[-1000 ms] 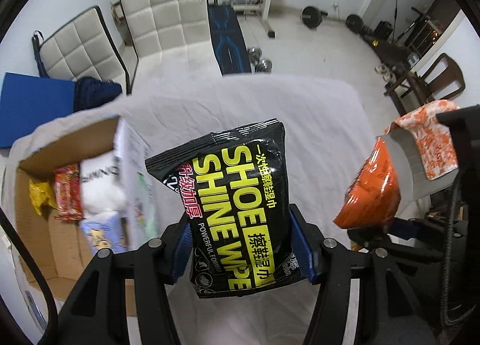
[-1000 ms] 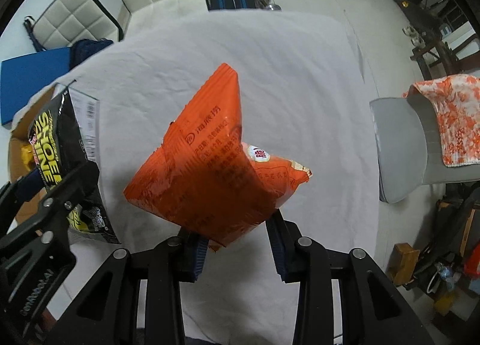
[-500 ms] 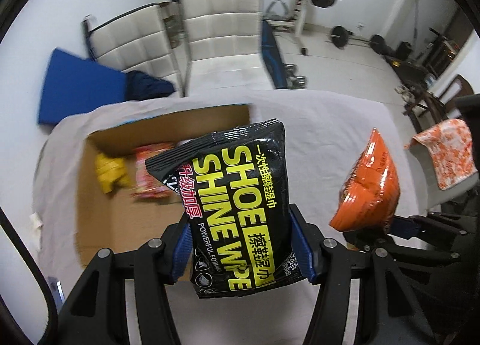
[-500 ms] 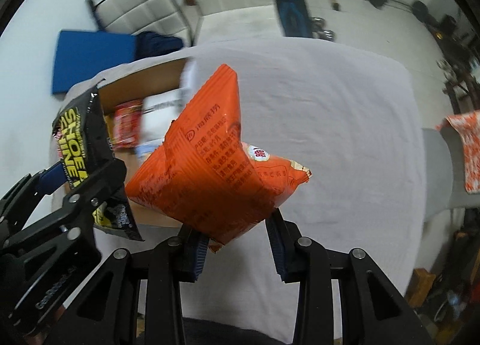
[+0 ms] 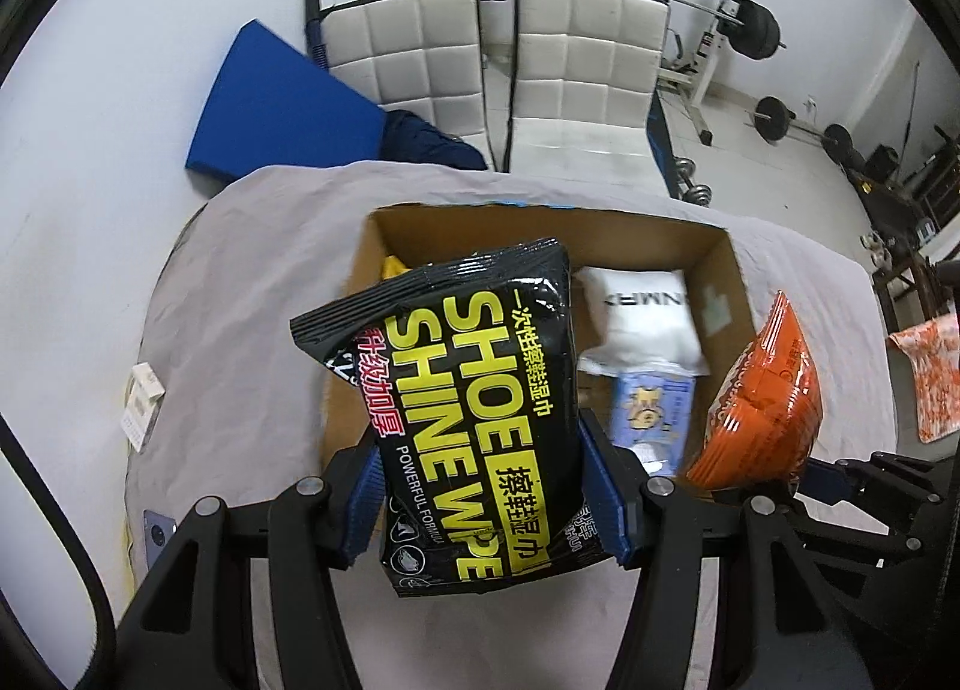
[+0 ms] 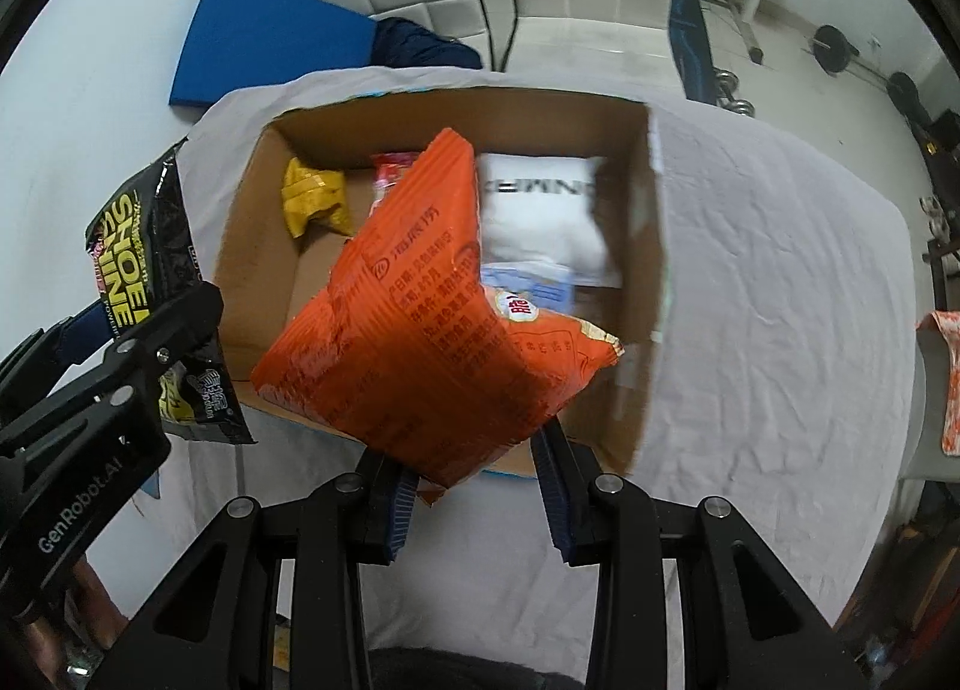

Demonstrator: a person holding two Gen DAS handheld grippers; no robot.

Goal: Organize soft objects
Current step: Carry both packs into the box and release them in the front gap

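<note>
My left gripper (image 5: 486, 492) is shut on a black shoe shine wipes pack (image 5: 474, 408) and holds it over the near edge of an open cardboard box (image 5: 729, 270). My right gripper (image 6: 477, 486) is shut on an orange snack bag (image 6: 432, 330) and holds it above the box (image 6: 651, 222). The box holds a white pillow pack (image 6: 543, 216), a yellow pack (image 6: 315, 198), a red pack (image 6: 390, 168) and a light blue pack (image 5: 654, 414). The snack bag (image 5: 759, 402) also shows at the right of the left wrist view, and the wipes pack (image 6: 144, 270) at the left of the right wrist view.
The box stands on a table under a grey cloth (image 6: 780, 270). Two white chairs (image 5: 498, 66) and a blue mat (image 5: 282, 102) stand behind the table. A small white card (image 5: 144, 396) and a phone (image 5: 159, 534) lie at the cloth's left edge.
Both grippers have swung left with their packs, from over the bare cloth to over the open box. Both grips are unchanged.
</note>
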